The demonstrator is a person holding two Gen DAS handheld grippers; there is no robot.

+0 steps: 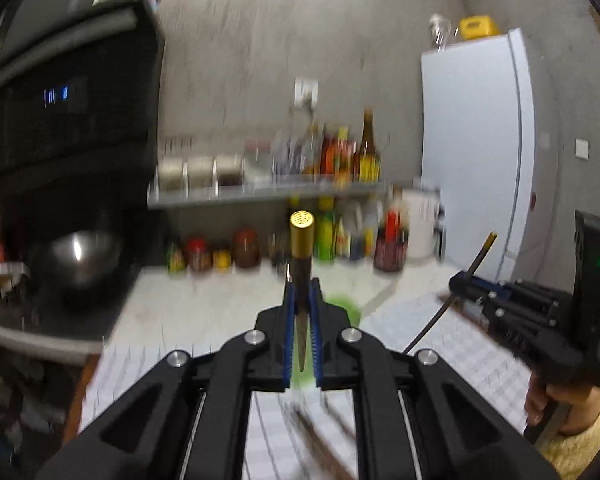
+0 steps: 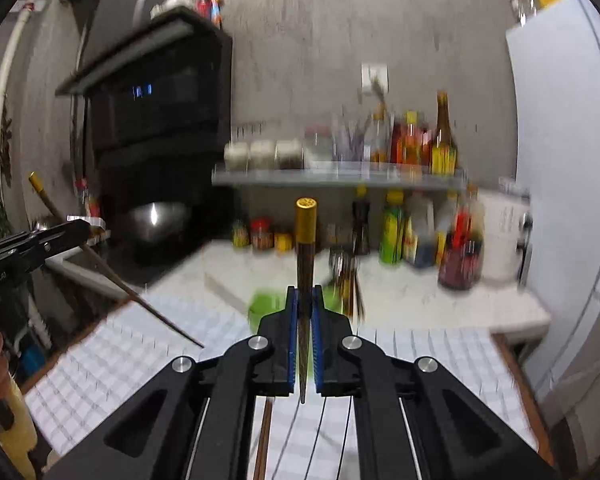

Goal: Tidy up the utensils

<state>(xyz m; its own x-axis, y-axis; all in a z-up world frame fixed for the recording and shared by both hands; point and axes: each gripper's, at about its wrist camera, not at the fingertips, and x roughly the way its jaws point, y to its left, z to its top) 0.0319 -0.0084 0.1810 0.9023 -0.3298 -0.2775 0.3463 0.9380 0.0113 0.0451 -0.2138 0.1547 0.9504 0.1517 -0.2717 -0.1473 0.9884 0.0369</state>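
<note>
A: Grey plaster wall ran behind everything, both views smeared with blur. What sat at the far left?

B: At the left stood a black oven with a steel bowl below it. Right of that, a shelf carried jars and bottles, with more bottles lined up beneath it on the desk. A white fridge closed off the right side.

A: And on the desk itself?

B: A checked cloth covered the near part. At its far edge was a green holder, with what looked like utensils standing just beside or in it; the blur kept me from telling which.

A: What was the left gripper doing?

B: The left gripper had its jaws pressed in on a chopstick, which stood upright between the blue pads, its gold cap uppermost and its thin tip pointing down. From the right wrist view, the same chopstick slanted across the left edge, above the cloth.

A: And the right gripper?

B: The right gripper was the same: jaws clamped narrow on a second chopstick, upright, gold-capped end on top, tip hanging down between the pads. In the left wrist view it showed at the right edge, held by the right hand above the cloth, well apart from the green holder
</note>
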